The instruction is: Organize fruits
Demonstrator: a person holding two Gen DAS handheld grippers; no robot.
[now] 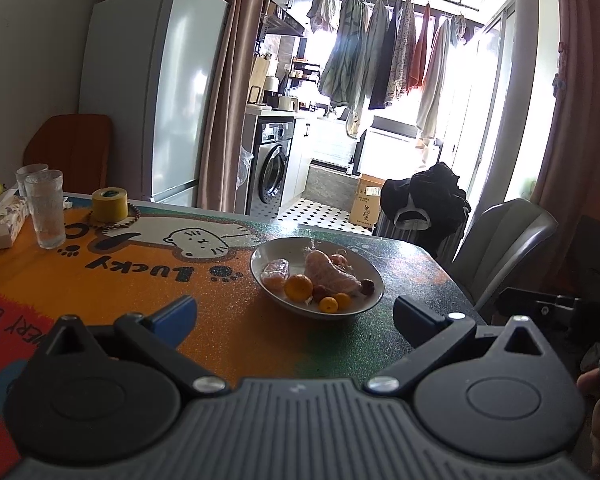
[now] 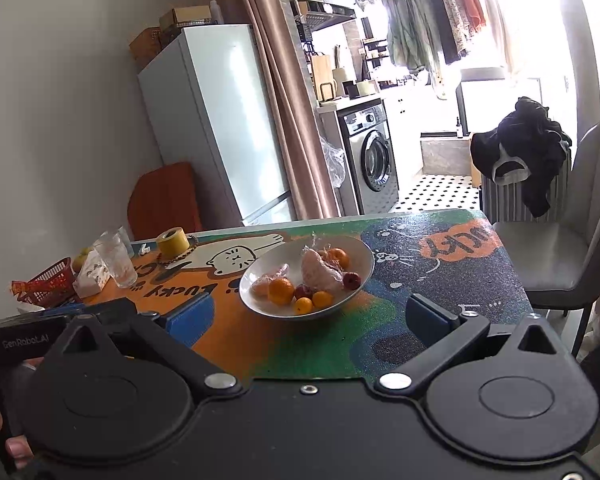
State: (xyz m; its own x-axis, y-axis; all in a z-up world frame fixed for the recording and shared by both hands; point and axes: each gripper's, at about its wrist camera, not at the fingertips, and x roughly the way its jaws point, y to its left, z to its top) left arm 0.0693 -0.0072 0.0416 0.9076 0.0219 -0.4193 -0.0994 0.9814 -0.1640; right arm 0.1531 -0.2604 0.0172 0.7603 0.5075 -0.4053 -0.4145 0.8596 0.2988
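At the frame's centre the bowl is sitting with the fruit in it; I am holding my left gripper and right gripper spread wide, empty.

Both wrist views look forward and slightly down across the worktop, sharing the fruit bowl and kitchen beyond.

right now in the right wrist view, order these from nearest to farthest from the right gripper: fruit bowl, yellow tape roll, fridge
1. fruit bowl: just ahead of the open right gripper, mid-table.
2. yellow tape roll: further back, left, near the table's far edge.
3. fridge: beyond the table, against the wall.
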